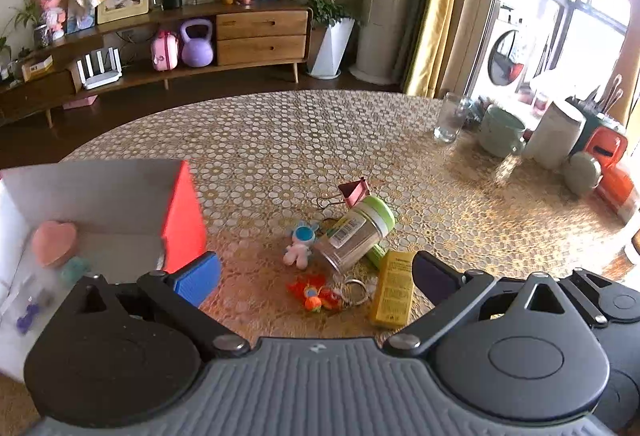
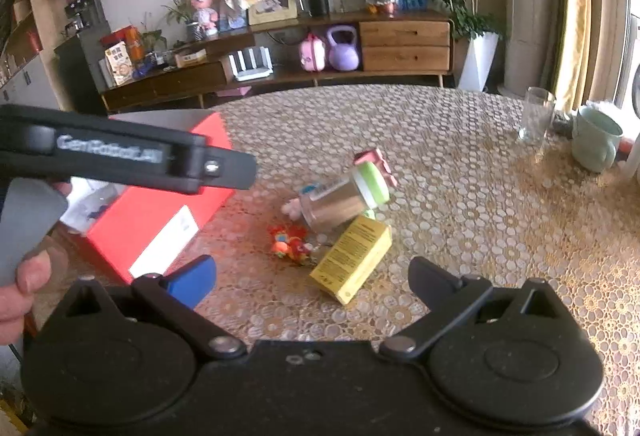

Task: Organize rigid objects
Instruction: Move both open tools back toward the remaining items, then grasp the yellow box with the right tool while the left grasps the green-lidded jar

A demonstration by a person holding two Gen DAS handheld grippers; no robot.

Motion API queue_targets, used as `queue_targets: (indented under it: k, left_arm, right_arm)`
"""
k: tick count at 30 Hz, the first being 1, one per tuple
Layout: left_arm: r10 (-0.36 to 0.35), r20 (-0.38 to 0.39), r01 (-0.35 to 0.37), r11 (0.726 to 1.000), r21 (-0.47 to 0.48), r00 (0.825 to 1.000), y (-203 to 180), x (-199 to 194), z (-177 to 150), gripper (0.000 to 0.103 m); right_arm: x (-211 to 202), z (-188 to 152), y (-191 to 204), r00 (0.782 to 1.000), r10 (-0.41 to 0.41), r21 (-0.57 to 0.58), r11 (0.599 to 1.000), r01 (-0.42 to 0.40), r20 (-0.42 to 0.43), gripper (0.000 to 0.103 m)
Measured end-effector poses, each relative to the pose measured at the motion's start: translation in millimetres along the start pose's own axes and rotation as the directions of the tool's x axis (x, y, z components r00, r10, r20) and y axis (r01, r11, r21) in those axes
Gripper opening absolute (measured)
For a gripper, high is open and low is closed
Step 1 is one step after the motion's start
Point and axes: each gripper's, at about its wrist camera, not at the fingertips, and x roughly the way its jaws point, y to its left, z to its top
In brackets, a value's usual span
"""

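A heap of small objects lies mid-table: a clear jar with a green lid (image 1: pixel 354 232) (image 2: pixel 344 195) on its side, a yellow box (image 1: pixel 394 288) (image 2: pixel 352 260), a pink binder clip (image 1: pixel 354 189) (image 2: pixel 378 159), a small astronaut figure (image 1: pixel 300 244) and an orange keyring toy (image 1: pixel 316 294) (image 2: pixel 290 244). A red box (image 1: pixel 182 220) (image 2: pixel 160 220) stands open at the left, holding a pink heart (image 1: pixel 54 242) and other small items. My left gripper (image 1: pixel 316 276) is open and empty just before the heap. My right gripper (image 2: pixel 312 282) is open and empty, near the yellow box.
A glass (image 1: pixel 450 117) (image 2: pixel 536 119), a green mug (image 1: pixel 502 131) (image 2: pixel 596 143), a white container (image 1: pixel 558 133) and an orange object (image 1: pixel 612 163) stand at the table's right. The left gripper's body (image 2: pixel 120 155) crosses the right wrist view over the red box.
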Motion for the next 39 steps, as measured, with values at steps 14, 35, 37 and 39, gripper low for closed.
queue_targets:
  k: [14,35,37,39]
  left_arm:
    - [-0.043,-0.096,0.051,0.995,0.083,0.994,-20,89,16,0.103]
    - [-0.107,-0.131,0.126,0.981,0.15,0.986,-19,137,13,0.073]
    - [-0.118,-0.134,0.138,0.978,0.156,0.984,-20,138,12,0.063]
    - [-0.111,-0.133,0.133,0.977,0.169,0.985,-24,140,11,0.057]
  right_arm:
    - [50,0,-16,0.998,-0.031,0.016,0.999,0.032,-0.056,0.097]
    - [85,1,-24,0.99,-0.085,0.12,0.988,0.099,-0.112,0.063]
    - [86,-1,-25,0.988,-0.097,0.119,0.987,0.111,-0.121,0.056]
    - [87,-4,-28,0.987,-0.086,0.139,0.985,0.105,-0.133,0.051]
